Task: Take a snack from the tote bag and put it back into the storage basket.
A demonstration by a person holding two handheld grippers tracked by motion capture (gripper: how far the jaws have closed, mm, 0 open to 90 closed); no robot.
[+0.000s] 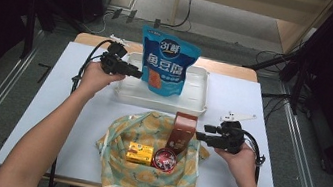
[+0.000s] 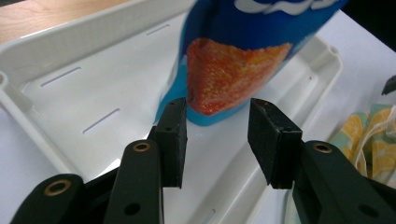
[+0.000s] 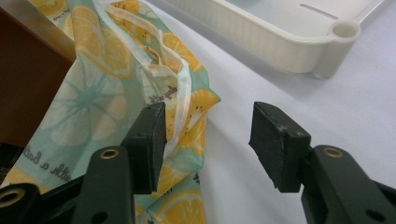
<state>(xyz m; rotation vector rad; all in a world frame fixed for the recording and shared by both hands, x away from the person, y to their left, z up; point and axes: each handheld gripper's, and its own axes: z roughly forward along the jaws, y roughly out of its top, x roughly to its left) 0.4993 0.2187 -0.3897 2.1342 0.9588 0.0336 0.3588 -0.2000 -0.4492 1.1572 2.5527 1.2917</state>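
Observation:
A blue snack pouch (image 1: 166, 63) stands upright in a white tray (image 1: 197, 85) at the back of the table. My left gripper (image 1: 137, 73) is open at the tray's left side, pointing at the pouch. In the left gripper view the pouch (image 2: 233, 70) stands just beyond the gripper (image 2: 217, 135), whose jaws are apart with nothing between them. My right gripper (image 1: 198, 135) is open beside a brown box (image 1: 184, 129) that stands in a lemon-print cloth bag (image 1: 141, 175). In the right gripper view the gripper (image 3: 208, 140) holds nothing; its left jaw is next to the bag's edge (image 3: 182, 93).
A yellow box (image 1: 140, 153) and a round red tin (image 1: 164, 159) lie in the bag. The tray (image 3: 280, 42) lies beyond the bag's right edge. White table cover (image 1: 233, 109) shows around tray and bag. Cables trail from both grippers.

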